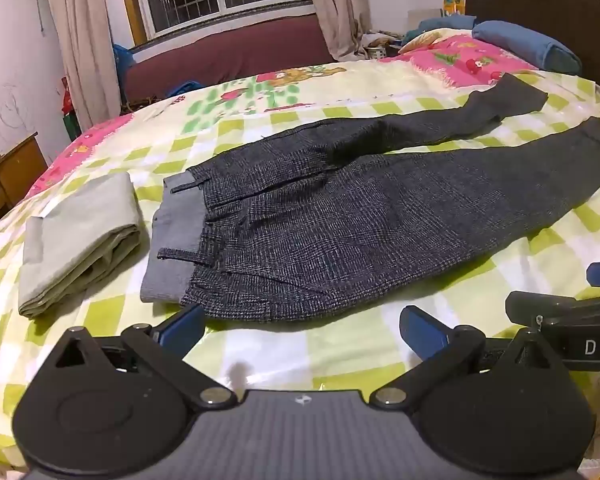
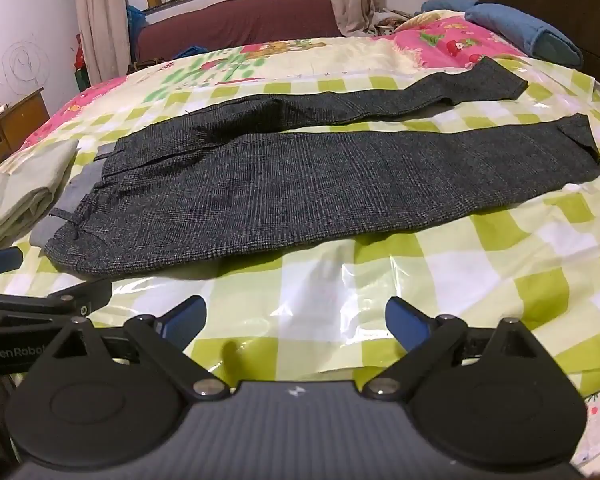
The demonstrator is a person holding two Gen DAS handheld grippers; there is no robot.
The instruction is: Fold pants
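Dark grey plaid pants lie spread flat on the bed, waistband to the left, both legs running to the right and apart. They also show in the right wrist view. My left gripper is open and empty, just short of the near waist edge. My right gripper is open and empty, in front of the near leg's edge. Each gripper shows at the edge of the other's view: the right one and the left one.
Folded beige pants lie left of the waistband; they also show in the right wrist view. The bed has a green-checked plastic cover. A blue pillow lies at the far right by the headboard. A wooden desk stands left.
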